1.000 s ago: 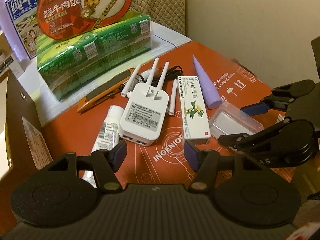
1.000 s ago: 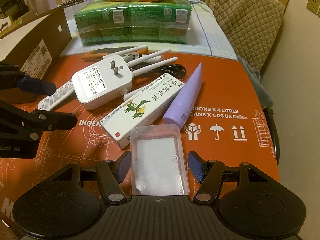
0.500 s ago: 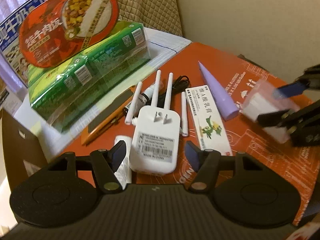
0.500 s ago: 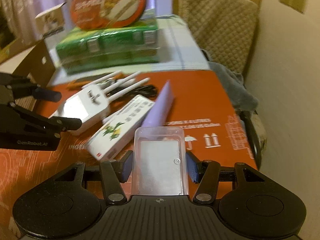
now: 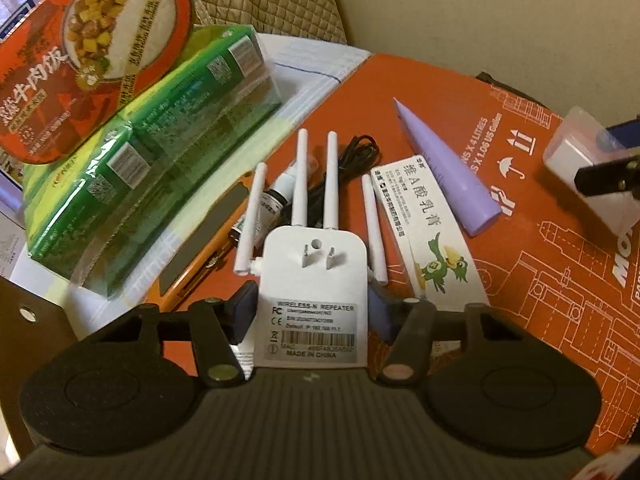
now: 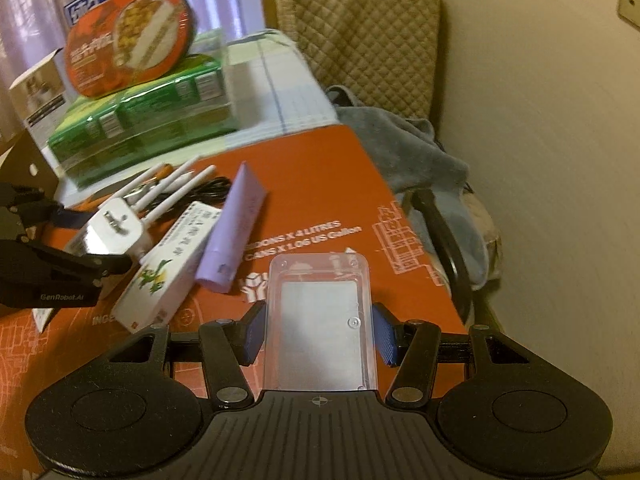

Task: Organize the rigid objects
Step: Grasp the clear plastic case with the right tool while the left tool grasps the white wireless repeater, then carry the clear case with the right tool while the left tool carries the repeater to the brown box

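Location as I read it: home, living room or bedroom. Evidence: quilted beige chair cover [image 6: 360, 28], grey blanket [image 6: 420, 152], wall socket plate [image 6: 630, 2], curtains [image 6: 24, 20], instant rice bowl [image 5: 80, 52] atop green carton packs [image 5: 152, 152], flattened orange cardboard box [image 5: 540, 200] as worktop.

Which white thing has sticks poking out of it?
The white wireless repeater, between the left gripper's fingers. Four antennas stick out of it; the white medicine box beside it has none.
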